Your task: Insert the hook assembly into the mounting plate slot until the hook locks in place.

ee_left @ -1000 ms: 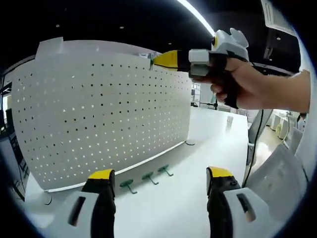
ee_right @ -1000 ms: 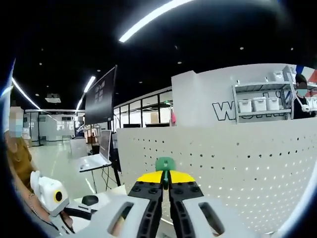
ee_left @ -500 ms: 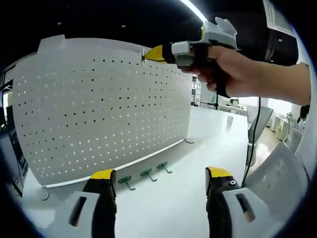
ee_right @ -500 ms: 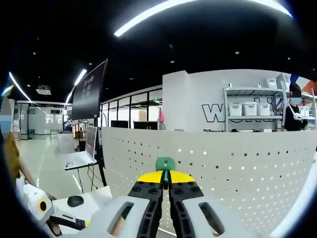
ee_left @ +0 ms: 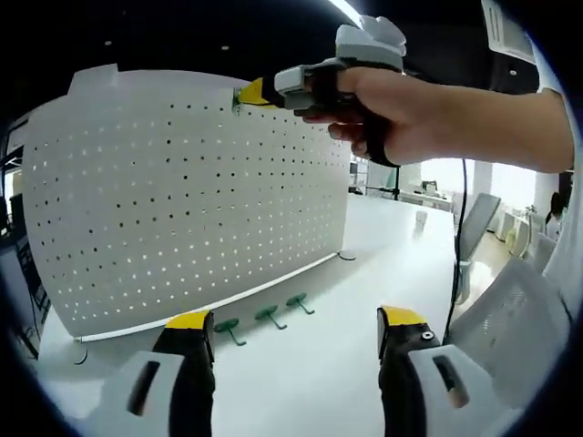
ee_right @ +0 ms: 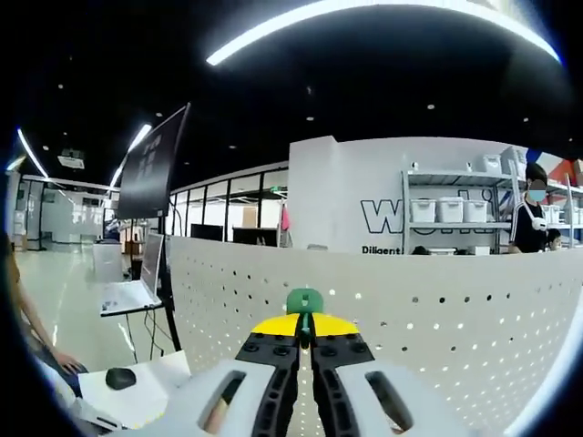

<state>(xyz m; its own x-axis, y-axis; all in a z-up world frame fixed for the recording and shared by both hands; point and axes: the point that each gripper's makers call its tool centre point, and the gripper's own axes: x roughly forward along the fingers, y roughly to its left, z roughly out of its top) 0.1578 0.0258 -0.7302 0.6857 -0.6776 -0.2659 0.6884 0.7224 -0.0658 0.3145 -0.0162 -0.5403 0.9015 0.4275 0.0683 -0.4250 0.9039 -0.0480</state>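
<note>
Up at the top edge of the pegboard [ee_left: 182,200], the right tongs [ee_left: 244,95] are pinching a small green hook [ee_right: 304,301] between closed yellow tips, its head poking out just past them. In the left gripper view the hook's tip sits right against the top row of holes, though I can't tell if it's actually in one yet. In the right gripper view the hook is centred just in front of the board's upper rim.

The left tongs [ee_left: 291,332] hang open and empty over the white bench [ee_left: 364,273]. Three more green hooks [ee_left: 264,317] lie in a row on the bench just in front of the board's foot.

Handling-wise, my guess is the hook is a light, stiff little plastic piece, so weight is a non-issue, but it's smooth and small enough to twist in the grip if pushed off-axis. Grabbing it by the stem behind the head, like now, looks right since it leaves the insertion end free. The board looks like thin sheet standing on small feet, so I'd expect it to flex or tip back a bit under a hard shove. A straight, steady push seems the way.
</note>
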